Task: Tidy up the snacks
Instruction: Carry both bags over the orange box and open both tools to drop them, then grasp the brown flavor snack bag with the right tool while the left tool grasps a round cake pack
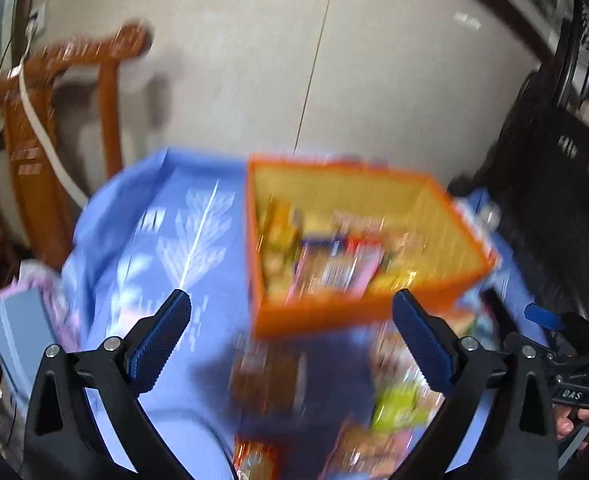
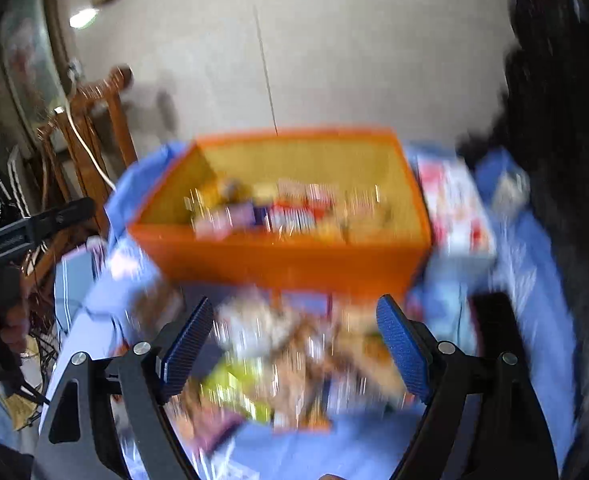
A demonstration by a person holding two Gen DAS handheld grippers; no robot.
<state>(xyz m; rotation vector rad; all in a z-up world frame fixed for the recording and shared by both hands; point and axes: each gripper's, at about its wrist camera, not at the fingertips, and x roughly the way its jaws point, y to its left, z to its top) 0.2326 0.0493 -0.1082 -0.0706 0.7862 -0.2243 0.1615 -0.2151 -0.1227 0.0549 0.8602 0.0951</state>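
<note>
An orange box point(image 1: 334, 316) stands on a table under a blue cloth point(image 1: 166, 240), with several snack packets point(image 1: 334, 264) lying inside it. Both views are blurred. My left gripper point(image 1: 290, 300) hangs open above the cloth, just short of the box's near wall, with nothing between its fingers. Loose packets lie in front of the box, among them a brown one point(image 1: 266, 376) and a green one point(image 1: 398, 404). In the right wrist view the orange box point(image 2: 278, 260) is straight ahead. My right gripper point(image 2: 294, 304) is open and empty above the heap of loose packets point(image 2: 286, 364).
A wooden chair point(image 1: 74, 80) stands past the table's left edge. A dark bulky shape point(image 1: 554, 200) fills the right side. A white and red carton point(image 2: 454, 208) lies right of the box. A person's hand point(image 1: 570, 426) shows at the lower right.
</note>
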